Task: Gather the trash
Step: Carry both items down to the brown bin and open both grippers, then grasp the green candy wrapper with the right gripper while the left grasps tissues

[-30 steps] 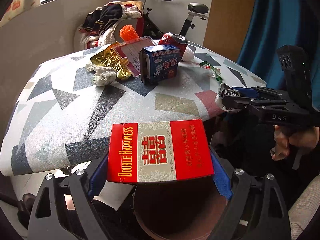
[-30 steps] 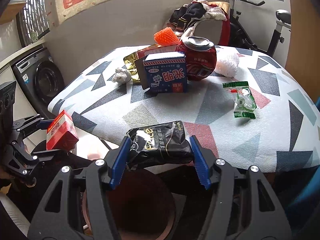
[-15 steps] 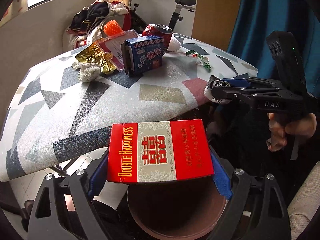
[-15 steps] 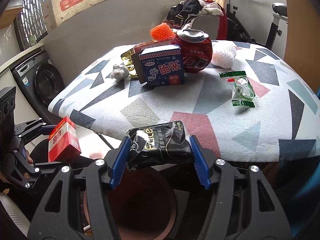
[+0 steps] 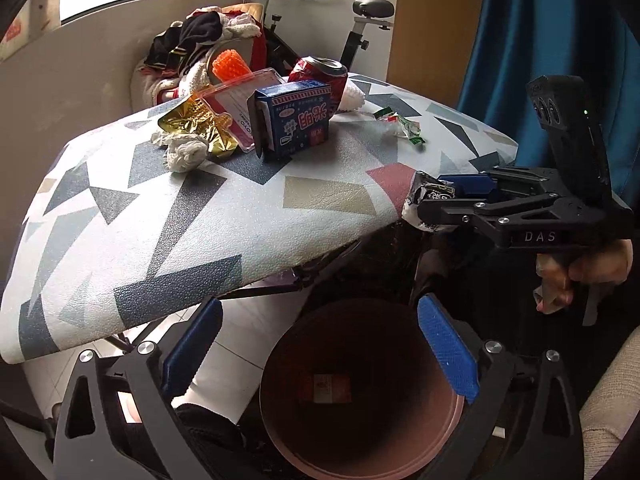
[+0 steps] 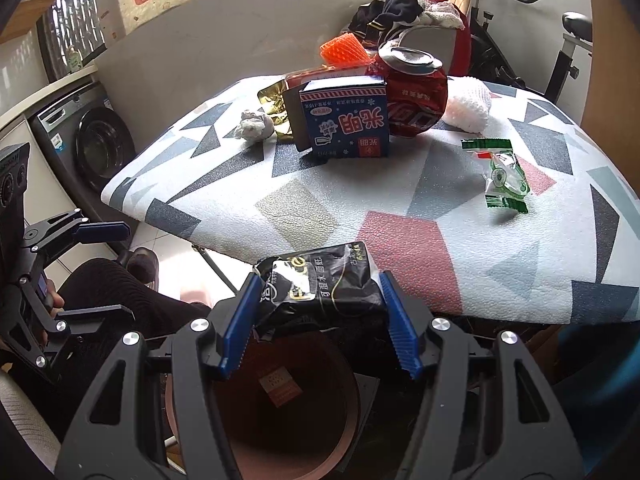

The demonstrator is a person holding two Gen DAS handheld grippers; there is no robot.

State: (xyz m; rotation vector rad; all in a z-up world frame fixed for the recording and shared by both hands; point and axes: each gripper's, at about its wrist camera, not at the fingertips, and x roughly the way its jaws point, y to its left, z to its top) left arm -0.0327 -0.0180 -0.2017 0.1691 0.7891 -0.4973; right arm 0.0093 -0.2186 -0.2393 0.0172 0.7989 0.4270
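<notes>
My left gripper (image 5: 320, 336) is open and empty above the brown round bin (image 5: 360, 436). The red cigarette box (image 5: 326, 389) lies at the bin's bottom; it also shows in the right wrist view (image 6: 279, 386). My right gripper (image 6: 318, 320) is shut on a black tissue packet (image 6: 320, 286) over the same bin (image 6: 264, 440), by the table's near edge. In the left wrist view the right gripper (image 5: 440, 204) holds the packet (image 5: 428, 194) at the table edge. On the table (image 6: 312, 216) remain a blue box (image 6: 346, 118), a crushed red can (image 6: 416, 96) and a green candy wrapper (image 6: 502, 174).
Also on the table are a white crumpled tissue (image 6: 253, 125), gold foil (image 5: 198, 124), a pink plastic packet (image 5: 240, 104), an orange net (image 6: 344, 50) and a white foam net (image 6: 468, 106). A washing machine (image 6: 90, 146) stands left. An exercise bike (image 5: 320, 28) and clothes pile stand behind.
My left gripper opened and let go of the red cigarette box, which dropped into the bin. The right gripper still holds the black packet and moved slightly over the bin.
</notes>
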